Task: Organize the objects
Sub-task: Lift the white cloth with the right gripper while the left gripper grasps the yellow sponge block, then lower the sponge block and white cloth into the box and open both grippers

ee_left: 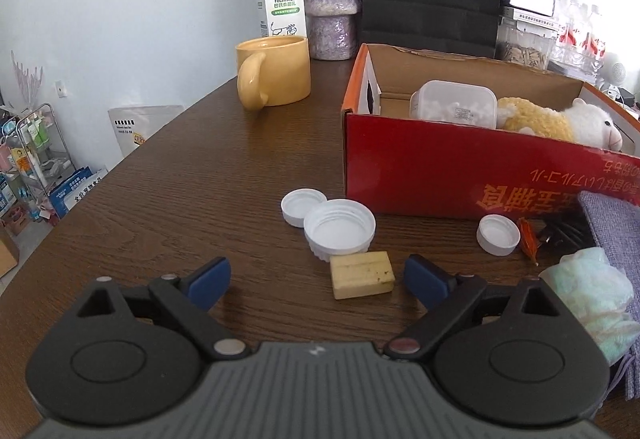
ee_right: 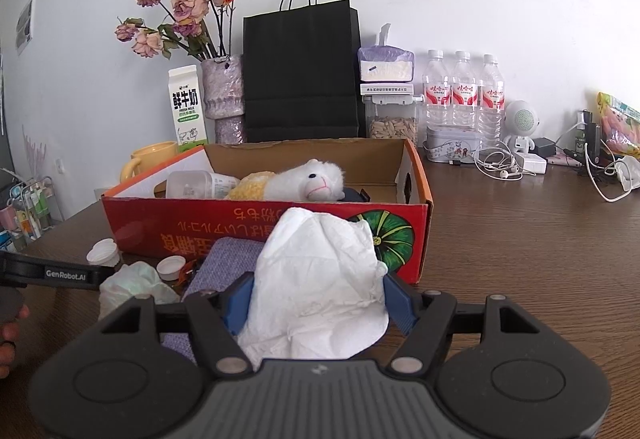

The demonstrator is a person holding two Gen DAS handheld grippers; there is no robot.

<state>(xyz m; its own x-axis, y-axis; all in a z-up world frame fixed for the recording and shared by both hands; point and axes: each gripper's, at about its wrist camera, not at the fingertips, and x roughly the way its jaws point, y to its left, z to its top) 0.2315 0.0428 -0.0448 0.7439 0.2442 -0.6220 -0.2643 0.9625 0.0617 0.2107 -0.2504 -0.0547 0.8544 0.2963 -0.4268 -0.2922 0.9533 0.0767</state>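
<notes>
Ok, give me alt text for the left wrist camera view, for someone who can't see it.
The open left gripper hovers over a brown table, aimed at a yellow block just ahead. Beyond lie three white lids and a red cardboard box holding a plush sheep and a plastic container.

Table [ee_left: 180, 175]: dark brown, wood-grain. Box [ee_left: 420, 167]: red, orange-edged, a green pumpkin print at centre right of the right wrist view. Caps [ee_left: 339, 227]: white. Block [ee_left: 362, 275]: pale yellow. Mug [ee_left: 276, 71]: yellow. Pouch [ee_left: 616, 227]: lilac weave. Tissue [ee_right: 320, 279]: white.

Black two-finger grippers [ee_left: 317, 276] — blue pads [ee_left: 210, 281], silver pivot screws, ribbed grey bodies — white "GenRobot.AI" lettering.
</notes>
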